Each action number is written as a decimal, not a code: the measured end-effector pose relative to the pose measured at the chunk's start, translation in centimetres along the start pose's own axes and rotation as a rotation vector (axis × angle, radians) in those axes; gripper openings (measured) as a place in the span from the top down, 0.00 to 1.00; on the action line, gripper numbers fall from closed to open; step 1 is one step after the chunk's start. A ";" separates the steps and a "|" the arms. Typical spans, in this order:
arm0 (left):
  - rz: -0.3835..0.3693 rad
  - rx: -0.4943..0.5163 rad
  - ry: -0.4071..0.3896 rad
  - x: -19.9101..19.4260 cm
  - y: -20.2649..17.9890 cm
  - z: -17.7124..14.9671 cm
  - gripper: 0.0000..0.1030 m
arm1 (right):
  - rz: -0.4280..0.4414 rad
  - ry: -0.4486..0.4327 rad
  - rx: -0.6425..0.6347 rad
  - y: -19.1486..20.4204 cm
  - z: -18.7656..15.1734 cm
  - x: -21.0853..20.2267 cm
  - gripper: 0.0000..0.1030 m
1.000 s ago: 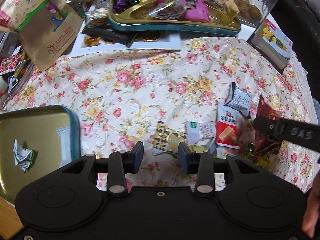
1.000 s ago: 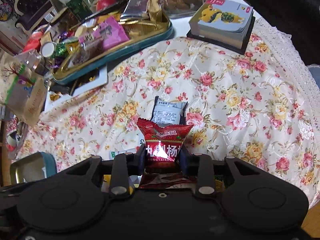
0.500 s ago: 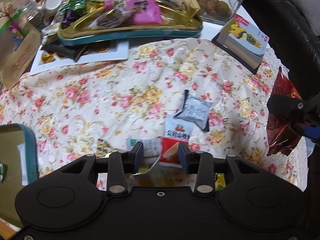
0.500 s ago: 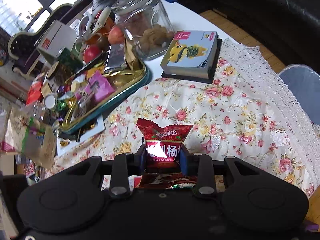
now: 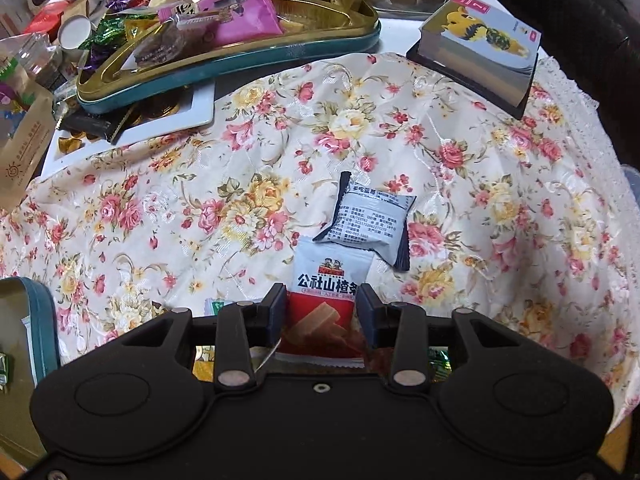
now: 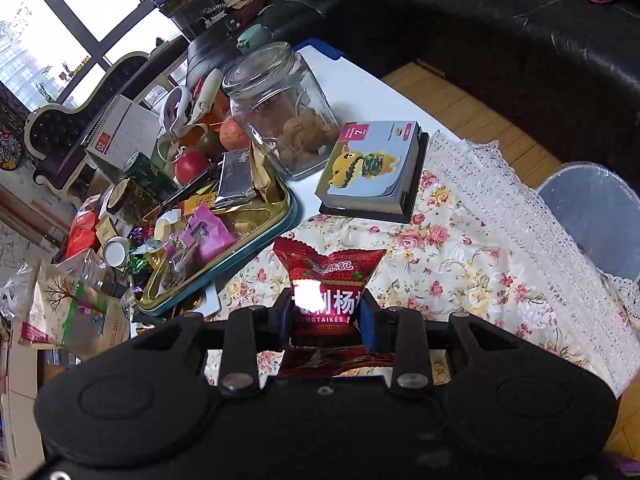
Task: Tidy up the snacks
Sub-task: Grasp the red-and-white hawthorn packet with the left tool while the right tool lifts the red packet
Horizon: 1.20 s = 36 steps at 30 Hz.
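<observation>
Worktop under floral cloth (image 5: 280, 168); black sofa (image 6: 500, 40) and window behind. Right claw (image 6: 325, 312) clamps red packet (image 6: 328, 280). Left claw (image 5: 322, 308) gapes, empty, over white-red packet (image 5: 326, 292).

A black leather sofa (image 6: 500, 28) fills the far side. Between it and the white desk (image 6: 360, 92) lies wood floor (image 6: 452, 100). Left of the sofa, daylit windows (image 6: 52, 28) stand behind an ornate dark bench (image 6: 76, 120).
</observation>
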State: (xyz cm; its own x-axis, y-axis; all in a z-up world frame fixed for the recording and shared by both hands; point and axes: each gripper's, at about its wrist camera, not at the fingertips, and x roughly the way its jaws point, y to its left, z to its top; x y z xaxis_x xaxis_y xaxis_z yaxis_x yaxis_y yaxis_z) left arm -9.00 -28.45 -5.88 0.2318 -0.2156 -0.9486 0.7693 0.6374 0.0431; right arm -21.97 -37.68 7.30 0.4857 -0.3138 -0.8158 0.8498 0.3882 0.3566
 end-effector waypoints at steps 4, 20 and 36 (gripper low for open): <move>0.024 -0.010 -0.017 0.6 -0.5 0.2 0.51 | 0.012 0.010 0.006 -0.1 -0.1 0.0 0.66; -0.111 -0.050 -0.033 -1.4 0.0 0.8 0.58 | 0.029 -0.016 0.038 -0.7 0.8 -0.9 0.66; -0.097 -0.179 -0.161 -9.2 8.3 1.3 0.58 | 0.030 0.016 0.005 1.1 0.3 -0.1 0.66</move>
State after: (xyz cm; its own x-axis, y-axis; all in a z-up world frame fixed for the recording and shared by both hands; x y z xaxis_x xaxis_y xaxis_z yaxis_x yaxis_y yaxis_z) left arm -3.95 -22.13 3.60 0.2646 -0.3880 -0.8829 0.6784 0.7255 -0.1155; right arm -21.01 -37.44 7.88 0.5079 -0.2879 -0.8119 0.8357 0.3932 0.3833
